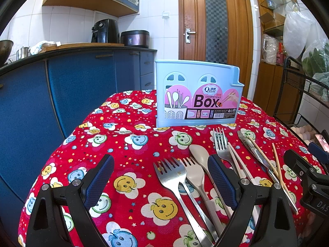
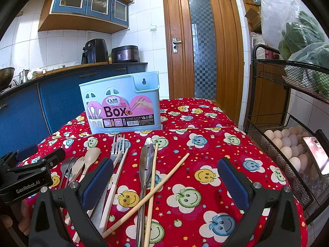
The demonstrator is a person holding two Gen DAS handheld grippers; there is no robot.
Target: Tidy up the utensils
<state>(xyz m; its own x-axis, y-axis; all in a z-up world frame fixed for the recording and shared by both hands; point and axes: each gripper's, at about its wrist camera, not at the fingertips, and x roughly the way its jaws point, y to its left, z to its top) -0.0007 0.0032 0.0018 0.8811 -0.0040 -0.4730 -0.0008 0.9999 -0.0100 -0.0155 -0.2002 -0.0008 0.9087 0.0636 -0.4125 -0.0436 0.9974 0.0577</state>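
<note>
Low in the left wrist view: left gripper (image 1: pixel 161 183), spread wide, nothing between the blue pads, hovering over the red smiley-print tablecloth (image 1: pixel 123 123). Right pad overlapping the handles of the utensils laid in a row at lower centre: large steel fork (image 1: pixel 172 175), beige fork (image 1: pixel 194 175), beige spoon (image 1: pixel 199 154), second steel fork (image 1: pixel 221 146) further back, white chopsticks (image 1: pixel 238 162) beside it. Handle ends cut off by the bottom edge or hidden behind the gripper body. To the right, steel tongs (image 1: pixel 255 152) with wooden chopsticks (image 1: pixel 275 164) lying over them; lower ends lost behind the other gripper's black body at the right edge.

Low in the right wrist view: right gripper (image 2: pixel 165 181), likewise released and gaping, empty. Between its pads, tongs (image 2: pixel 146 160) running up the frame, wooden chopsticks (image 2: pixel 164 182) crossed over them. Left pad covering part of the steel fork (image 2: pixel 117 148) and white chopsticks (image 2: pixel 113 187). At far left, remaining forks and spoon (image 2: pixel 90 158) partly masked by the left gripper's body; part of a hand at the lower left corner, blurred.

Further back, centre-left of the frame: light blue chopsticks box (image 2: pixel 121 107), upright on the cloth, pink label facing forward, interior not visible. At right edge, black wire rack (image 2: pixel 267 127) with eggs (image 2: pixel 287 144), partly cropped. Behind, wooden door (image 2: pixel 203 45).
</note>
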